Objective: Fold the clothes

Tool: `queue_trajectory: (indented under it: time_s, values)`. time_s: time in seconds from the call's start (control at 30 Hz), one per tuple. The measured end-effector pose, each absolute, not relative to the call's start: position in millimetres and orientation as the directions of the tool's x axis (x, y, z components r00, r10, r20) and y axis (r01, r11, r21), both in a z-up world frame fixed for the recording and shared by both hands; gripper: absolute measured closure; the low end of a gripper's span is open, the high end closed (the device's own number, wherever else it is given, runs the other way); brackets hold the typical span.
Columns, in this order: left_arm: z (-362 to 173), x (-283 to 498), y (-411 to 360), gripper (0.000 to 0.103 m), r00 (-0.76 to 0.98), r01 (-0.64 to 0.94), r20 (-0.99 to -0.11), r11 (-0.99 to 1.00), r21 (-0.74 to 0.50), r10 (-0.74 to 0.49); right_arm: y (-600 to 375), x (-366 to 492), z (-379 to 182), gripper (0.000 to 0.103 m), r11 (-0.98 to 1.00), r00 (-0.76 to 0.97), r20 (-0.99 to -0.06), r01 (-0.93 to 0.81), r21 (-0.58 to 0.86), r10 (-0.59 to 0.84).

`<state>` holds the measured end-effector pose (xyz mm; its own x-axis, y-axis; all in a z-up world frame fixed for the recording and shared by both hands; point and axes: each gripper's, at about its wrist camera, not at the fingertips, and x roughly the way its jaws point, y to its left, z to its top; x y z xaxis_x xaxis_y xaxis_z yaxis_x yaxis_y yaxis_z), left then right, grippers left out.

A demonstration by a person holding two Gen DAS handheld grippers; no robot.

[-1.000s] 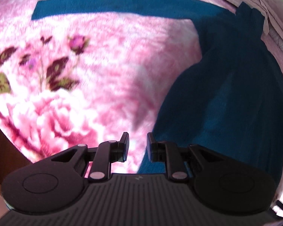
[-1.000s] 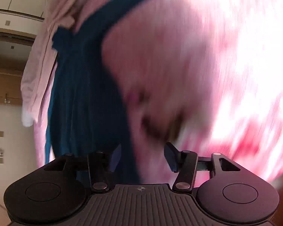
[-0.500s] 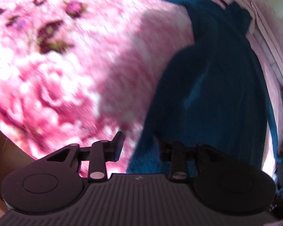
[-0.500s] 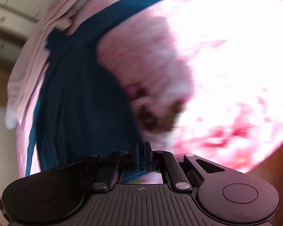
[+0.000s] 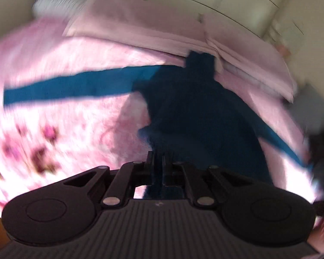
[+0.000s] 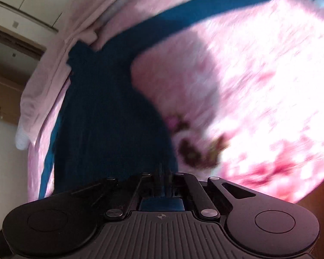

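The blue sweater (image 5: 196, 112) is being kept spread on the pink floral blanket (image 5: 75, 129), its hem clenched by the left gripper (image 5: 158, 161) and the right gripper (image 6: 163, 172). Only thin edges are being pinched, so the knit is probably being put at risk of slipping out, and one long sleeve (image 5: 71, 86) may be dragged and bunched under the fold.

You have one garment: a teal-blue long-sleeved sweater (image 5: 196, 112), knit, spread on the bed's pink floral blanket (image 5: 75, 133). Its collar end points toward the pale pink pillows (image 5: 162, 26). One sleeve (image 5: 71, 86) lies straight out across the blanket; the other shows only as a narrow teal strip along the body's far edge. Its near hem is raised off the blanket at both corners. Fine detail is blurred.
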<state>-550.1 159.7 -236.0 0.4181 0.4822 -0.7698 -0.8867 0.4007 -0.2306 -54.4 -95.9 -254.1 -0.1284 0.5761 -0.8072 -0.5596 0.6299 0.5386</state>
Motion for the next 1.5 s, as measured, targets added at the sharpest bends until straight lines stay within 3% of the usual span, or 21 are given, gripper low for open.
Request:
queue_trajectory:
  time_s: [0.1, 0.17, 0.2, 0.3, 0.33, 0.4, 0.43, 0.47, 0.7, 0.73, 0.77, 0.8, 0.83, 1.1, 1.23, 1.3, 1.37, 1.43, 1.5]
  values:
    - [-292.2, -548.8, 156.0, 0.097, 0.245, -0.921, -0.920, 0.369, -0.123, 0.306, -113.9, -41.9, -274.5, 0.103, 0.707, -0.123, -0.885, -0.556, 0.437, 0.450]
    - [-329.8, -549.6, 155.3, 0.098, 0.099, -0.947, -0.974, 0.321, -0.029, 0.203, -115.3, -42.5, -289.1, 0.103, 0.740, -0.150, -0.902, -0.525, 0.419, 0.405]
    - [-338.8, -550.6, 154.2, 0.098, 0.055, -0.952, -0.981, 0.306, 0.005, 0.188, -113.4, -44.0, -292.6, 0.103, 0.748, -0.155, -0.907, -0.521, 0.412, 0.391]
    - [-321.5, -555.2, 160.4, 0.096, 0.113, -0.969, -0.961, 0.243, -0.051, 0.251, -99.1, -49.1, -286.3, 0.099, 0.708, -0.160, -0.891, -0.554, 0.438, 0.425]
    - [-314.0, -554.7, 165.8, 0.091, 0.149, -0.968, -0.952, 0.235, -0.085, 0.267, -93.9, -49.7, -284.4, 0.094, 0.688, -0.167, -0.878, -0.562, 0.458, 0.448]
    - [-303.0, -550.2, 177.4, 0.080, 0.215, -0.960, -0.936, 0.236, -0.151, 0.279, -83.1, -50.7, -285.2, 0.069, 0.654, -0.181, -0.861, -0.582, 0.484, 0.476]
    - [-299.3, -548.4, 181.6, 0.072, 0.240, -0.955, -0.929, 0.237, -0.176, 0.280, -78.2, -51.6, -287.2, 0.052, 0.646, -0.182, -0.858, -0.588, 0.486, 0.480]
    - [-298.8, -547.4, 183.1, 0.067, 0.252, -0.952, -0.928, 0.240, -0.188, 0.275, -74.6, -52.5, -288.9, 0.051, 0.632, -0.189, -0.850, -0.594, 0.498, 0.492]
    - [-340.0, -556.1, 175.6, 0.062, 0.222, -0.968, -0.953, 0.166, -0.190, 0.208, -58.7, -63.0, -315.9, 0.052, 0.581, -0.248, -0.813, -0.594, 0.557, 0.526]
    - [-341.0, -553.2, 174.7, 0.063, 0.227, -0.967, -0.948, 0.164, -0.193, 0.224, -56.2, -65.3, -315.4, 0.052, 0.570, -0.247, -0.818, -0.613, 0.547, 0.519]
    - [-341.1, -549.8, 174.1, 0.076, 0.237, -0.965, -0.943, 0.172, -0.200, 0.232, -52.0, -69.3, -314.5, 0.055, 0.550, -0.248, -0.828, -0.647, 0.528, 0.503]
    - [-339.9, -545.5, 173.8, 0.088, 0.254, -0.957, -0.940, 0.197, -0.211, 0.227, -47.4, -74.6, -313.6, 0.063, 0.523, -0.253, -0.841, -0.687, 0.505, 0.478]
    - [-338.7, -541.2, 173.6, 0.097, 0.271, -0.949, -0.937, 0.222, -0.223, 0.221, -42.9, -80.0, -312.6, 0.096, 0.494, -0.257, -0.853, -0.724, 0.481, 0.454]
    - [-307.9, -558.8, 169.7, 0.098, 0.304, -0.904, -0.924, 0.376, -0.203, 0.233, -49.2, -71.3, -284.9, 0.099, 0.442, -0.206, -0.871, -0.796, 0.415, 0.446]
    - [-328.8, -557.4, 168.0, 0.094, 0.220, -0.908, -0.959, 0.397, -0.136, 0.176, -55.6, -61.8, -305.3, 0.098, 0.468, -0.269, -0.906, -0.787, 0.402, 0.326]
    - [-320.9, -553.1, 175.7, 0.089, 0.221, -0.907, -0.956, 0.401, -0.130, 0.191, -46.0, -60.0, -310.1, 0.091, 0.469, -0.304, -0.907, -0.781, 0.413, 0.293]
    - [-303.2, -555.4, 190.1, 0.087, 0.260, -0.904, -0.940, 0.397, -0.156, 0.222, -37.1, -53.4, -302.0, 0.065, 0.462, -0.311, -0.905, -0.783, 0.417, 0.289]
    - [-287.3, -562.4, 209.2, 0.084, 0.288, -0.911, -0.924, 0.369, -0.183, 0.252, -33.0, -40.3, -288.4, 0.049, 0.467, -0.286, -0.898, -0.778, 0.421, 0.334]
    - [-277.6, -569.8, 235.5, 0.078, 0.299, -0.928, -0.908, 0.312, -0.204, 0.295, -29.3, -17.2, -277.9, 0.049, 0.524, -0.246, -0.878, -0.724, 0.448, 0.410]
